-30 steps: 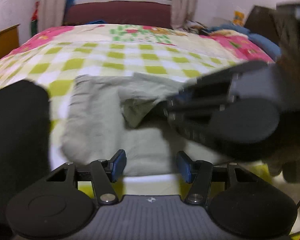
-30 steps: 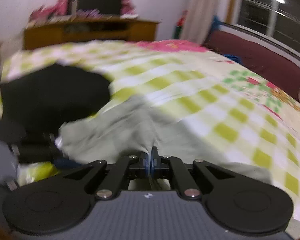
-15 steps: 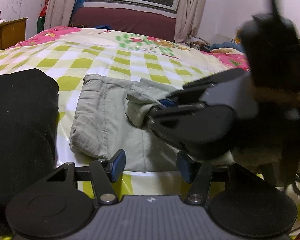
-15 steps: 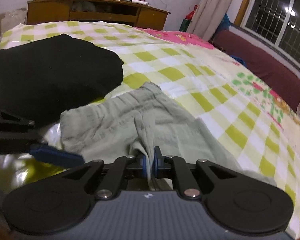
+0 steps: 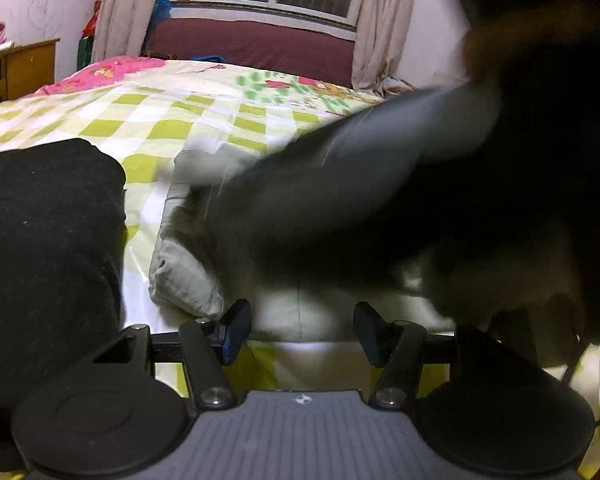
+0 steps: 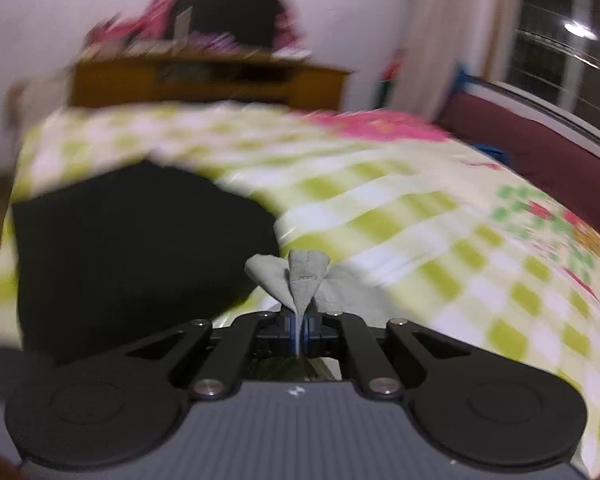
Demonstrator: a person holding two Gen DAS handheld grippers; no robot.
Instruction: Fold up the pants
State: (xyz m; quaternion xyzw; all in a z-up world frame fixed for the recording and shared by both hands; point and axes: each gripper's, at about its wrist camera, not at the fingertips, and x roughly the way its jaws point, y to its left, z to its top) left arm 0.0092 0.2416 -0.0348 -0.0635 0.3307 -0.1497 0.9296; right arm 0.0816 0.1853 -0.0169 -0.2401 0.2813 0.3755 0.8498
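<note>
The grey-green pants (image 5: pixel 184 276) lie partly folded on the checked bedspread (image 5: pixel 160 120). My left gripper (image 5: pixel 300 334) is open and empty, just short of their near edge. My right gripper (image 6: pixel 299 334) is shut on a pinch of the pants' fabric (image 6: pixel 302 280) and holds it lifted above the bed. In the left wrist view the right gripper's body (image 5: pixel 380 184) is a dark blur that crosses over the pants and hides most of them.
A folded black garment (image 5: pixel 44 240) lies left of the pants and also shows in the right wrist view (image 6: pixel 132 248). A wooden cabinet (image 6: pixel 204 84) stands past the bed. A maroon headboard (image 5: pixel 256 46) and a window are at the far end.
My right gripper has lifted the pinched fabric and swung it across the pants toward the left. It now blocks the left wrist view. The left gripper stays open in place.
</note>
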